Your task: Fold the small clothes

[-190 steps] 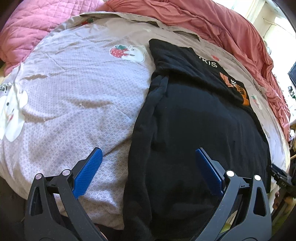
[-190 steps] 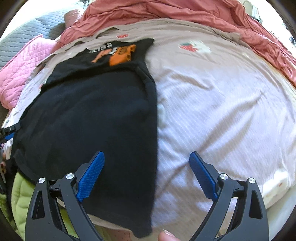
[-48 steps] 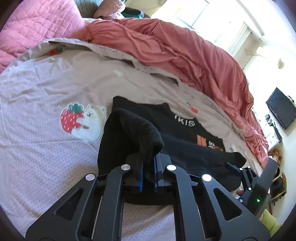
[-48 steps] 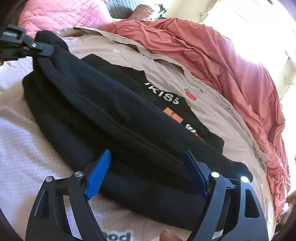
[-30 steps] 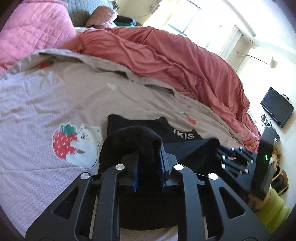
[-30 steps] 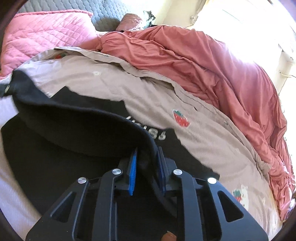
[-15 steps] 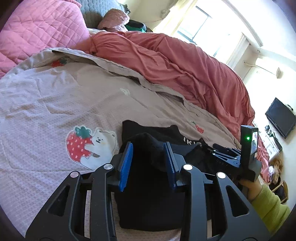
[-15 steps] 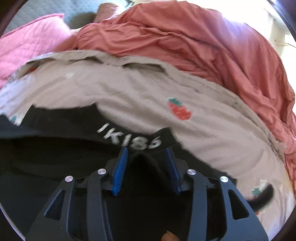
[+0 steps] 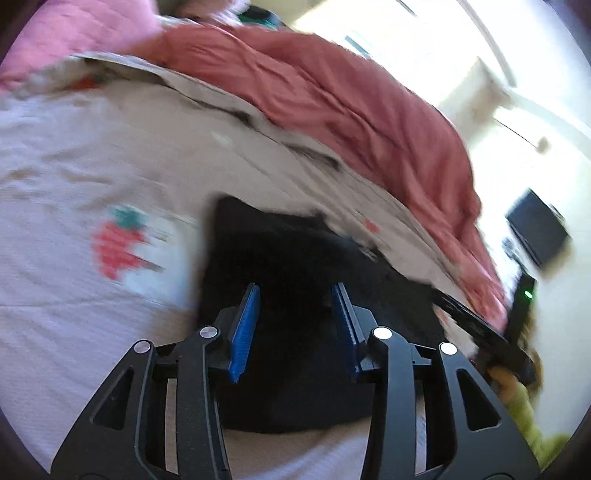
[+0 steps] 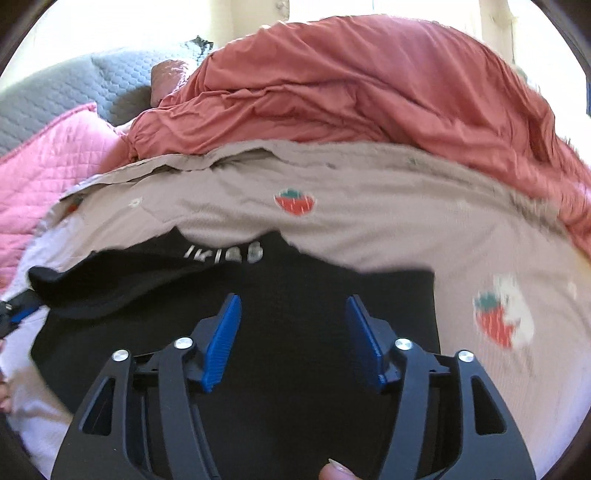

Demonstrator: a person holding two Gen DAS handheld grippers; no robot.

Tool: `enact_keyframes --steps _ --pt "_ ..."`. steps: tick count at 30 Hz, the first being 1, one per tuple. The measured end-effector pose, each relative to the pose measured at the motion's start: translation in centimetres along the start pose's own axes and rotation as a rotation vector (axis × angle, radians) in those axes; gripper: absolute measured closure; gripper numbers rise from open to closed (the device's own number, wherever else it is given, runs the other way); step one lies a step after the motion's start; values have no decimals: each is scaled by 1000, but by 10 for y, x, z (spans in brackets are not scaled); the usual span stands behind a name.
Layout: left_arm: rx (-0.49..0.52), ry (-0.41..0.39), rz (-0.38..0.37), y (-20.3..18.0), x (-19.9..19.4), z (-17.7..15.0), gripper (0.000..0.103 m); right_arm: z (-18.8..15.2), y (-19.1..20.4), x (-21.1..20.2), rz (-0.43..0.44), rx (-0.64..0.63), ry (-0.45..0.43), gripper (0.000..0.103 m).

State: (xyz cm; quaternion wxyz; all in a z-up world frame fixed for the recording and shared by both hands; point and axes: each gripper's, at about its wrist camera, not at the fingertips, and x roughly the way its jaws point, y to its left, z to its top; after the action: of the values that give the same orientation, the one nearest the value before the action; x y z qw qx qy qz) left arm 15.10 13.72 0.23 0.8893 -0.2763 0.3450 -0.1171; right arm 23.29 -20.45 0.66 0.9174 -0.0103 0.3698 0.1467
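Black top (image 10: 295,387) folded, white print blurred, unreadable; left gripper (image 9: 295,328) & right gripper (image 10: 293,341) opening, released

A bed fills the room's middle, its pale sheet (image 10: 369,221) printed with strawberries (image 10: 294,201). A rumpled coral-red duvet (image 10: 369,96) is heaped along the far side, with a pink quilted pillow (image 10: 40,173) before a grey quilted headboard (image 10: 66,92). Strong daylight floods through a window (image 9: 399,33). A dark television (image 9: 537,229) hangs on the pale wall.
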Motion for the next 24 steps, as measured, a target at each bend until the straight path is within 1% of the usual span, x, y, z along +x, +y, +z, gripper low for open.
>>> enact_keyframes --steps 2,3,5,6,8,9,11,14,15,16,17,18,20,22,24 --pt "39 24 -15 -10 10 -1 60 -9 -1 -7 12 4 16 34" --pt "60 40 -13 -16 20 0 59 -13 -2 -10 16 4 18 34" --pt "77 80 -1 -23 41 3 52 -22 -1 -12 27 1 35 34" --pt "77 85 1 -23 47 4 50 -26 -2 -12 27 6 40 34" --pt "58 81 15 -21 61 11 41 -32 -4 -7 19 17 68 34" --pt "21 71 20 -16 66 17 39 -36 -7 -3 9 33 84 34" --pt "-38 34 14 -5 67 25 25 -41 -13 3 15 67 102 34" --pt "-144 -42 -10 27 57 39 23 -41 -15 3 19 74 104 34" --pt "-163 -65 -12 35 51 41 22 -39 -15 2 10 66 100 34" --pt "-177 -91 -4 45 44 43 21 -36 -15 1 2 61 96 34" --pt "-187 -111 23 54 37 45 21 -33 -16 -1 -11 60 84 34" --pt "-196 -118 46 60 33 47 21 -30 -19 -3 -18 66 69 34" --pt "-222 -130 63 75 26 51 21 -21 -28 -7 -38 83 39 34" --pt "-250 -137 50 81 23 53 21 -12 -40 -5 -73 104 29 34" --pt "-254 -123 25 81 27 54 21 -2 -56 0 -86 156 30 34"
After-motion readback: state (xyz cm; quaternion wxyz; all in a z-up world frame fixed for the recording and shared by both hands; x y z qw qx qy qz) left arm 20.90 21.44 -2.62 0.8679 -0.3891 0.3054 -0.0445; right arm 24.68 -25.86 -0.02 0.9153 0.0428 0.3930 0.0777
